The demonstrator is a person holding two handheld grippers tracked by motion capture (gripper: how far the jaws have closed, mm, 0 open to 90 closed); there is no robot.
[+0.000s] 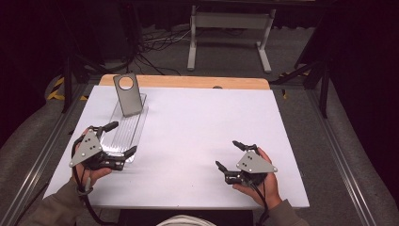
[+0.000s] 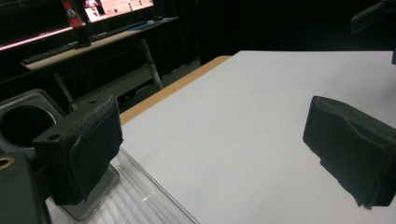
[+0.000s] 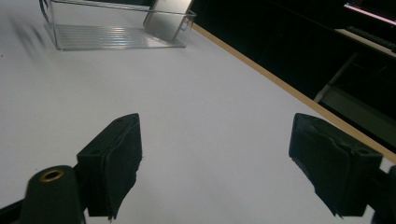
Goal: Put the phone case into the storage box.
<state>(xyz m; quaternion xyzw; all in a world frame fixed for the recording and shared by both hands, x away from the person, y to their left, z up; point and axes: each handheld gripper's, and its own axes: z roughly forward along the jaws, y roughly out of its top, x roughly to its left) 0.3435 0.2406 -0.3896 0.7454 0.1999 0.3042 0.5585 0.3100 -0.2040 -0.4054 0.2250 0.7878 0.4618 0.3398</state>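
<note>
The clear ribbed rigid plastic tray [image 1: 126, 128] lies at 10 o'clock on the white tabletop [image 1: 197, 136], carrying a grey metal plate [image 1: 127, 95]. Probably light, slick: grip its near wall. Left gripper [image 1: 123, 138] open around it; right gripper [image 1: 228, 153] open, empty.

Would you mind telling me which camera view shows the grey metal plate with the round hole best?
The high view: the grey metal plate shows whole, leaning in the clear plastic tray. The left gripper view catches its holed end; the right gripper view, its lower part.
</note>
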